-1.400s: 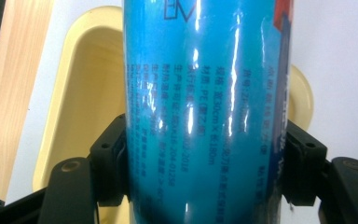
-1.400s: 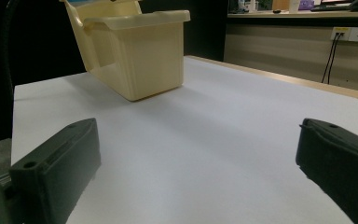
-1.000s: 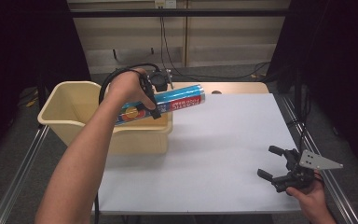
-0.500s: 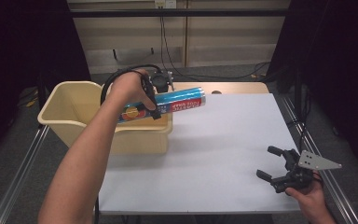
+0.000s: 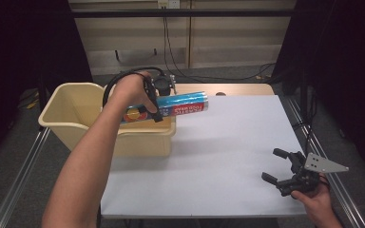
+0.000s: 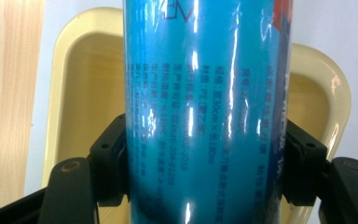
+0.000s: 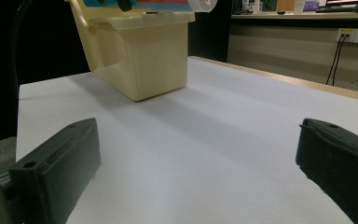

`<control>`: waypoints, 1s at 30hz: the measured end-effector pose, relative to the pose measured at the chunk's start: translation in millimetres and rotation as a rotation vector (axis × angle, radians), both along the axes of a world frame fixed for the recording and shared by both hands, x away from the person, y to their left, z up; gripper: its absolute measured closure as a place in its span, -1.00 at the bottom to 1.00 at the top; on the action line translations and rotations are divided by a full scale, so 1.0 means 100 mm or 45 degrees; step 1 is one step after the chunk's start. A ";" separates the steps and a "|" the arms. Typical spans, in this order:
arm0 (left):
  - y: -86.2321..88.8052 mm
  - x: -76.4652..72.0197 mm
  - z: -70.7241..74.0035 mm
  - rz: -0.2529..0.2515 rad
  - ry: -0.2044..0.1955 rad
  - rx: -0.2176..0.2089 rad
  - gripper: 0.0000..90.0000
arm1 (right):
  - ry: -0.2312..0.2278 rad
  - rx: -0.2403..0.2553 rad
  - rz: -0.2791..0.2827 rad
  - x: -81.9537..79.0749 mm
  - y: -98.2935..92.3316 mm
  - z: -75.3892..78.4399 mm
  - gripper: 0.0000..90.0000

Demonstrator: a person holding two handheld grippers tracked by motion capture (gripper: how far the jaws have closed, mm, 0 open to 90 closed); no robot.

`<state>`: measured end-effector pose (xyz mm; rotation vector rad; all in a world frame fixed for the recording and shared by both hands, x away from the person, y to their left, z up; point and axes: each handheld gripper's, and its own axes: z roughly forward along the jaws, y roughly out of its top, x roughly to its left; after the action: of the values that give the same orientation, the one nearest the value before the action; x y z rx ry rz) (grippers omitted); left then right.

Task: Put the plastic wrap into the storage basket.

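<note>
Blue tube level (cap rightward)

Tube over the bin, left side of the table

The tube lies level in the left gripper above the bin; the right gripper sits well apart, near the table's front right corner.

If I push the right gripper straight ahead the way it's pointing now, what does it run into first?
Probably the cream bin. The right gripper, jaws open and empty, points low across the bare white table toward it. Nothing else lies between, though the bin sits slightly left of centre, so it might just pass.
</note>
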<state>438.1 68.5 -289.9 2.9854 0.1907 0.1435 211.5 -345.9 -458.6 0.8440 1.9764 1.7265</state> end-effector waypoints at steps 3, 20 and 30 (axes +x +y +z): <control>0.01 0.01 -0.01 -0.017 -0.002 -0.001 -0.29 | -0.001 -0.002 -0.001 0.00 0.00 0.00 -1.00; 0.04 0.02 -0.04 -0.073 0.002 -0.007 -0.29 | 0.004 -0.002 0.006 0.00 0.01 0.00 -1.00; 0.07 0.04 -0.08 -0.058 0.018 -0.020 -0.29 | 0.003 -0.003 0.007 0.00 0.01 -0.01 -1.00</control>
<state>441.6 75.7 -297.9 2.9734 0.1243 0.1147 211.7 -344.6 -459.1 0.8406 1.9837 1.7272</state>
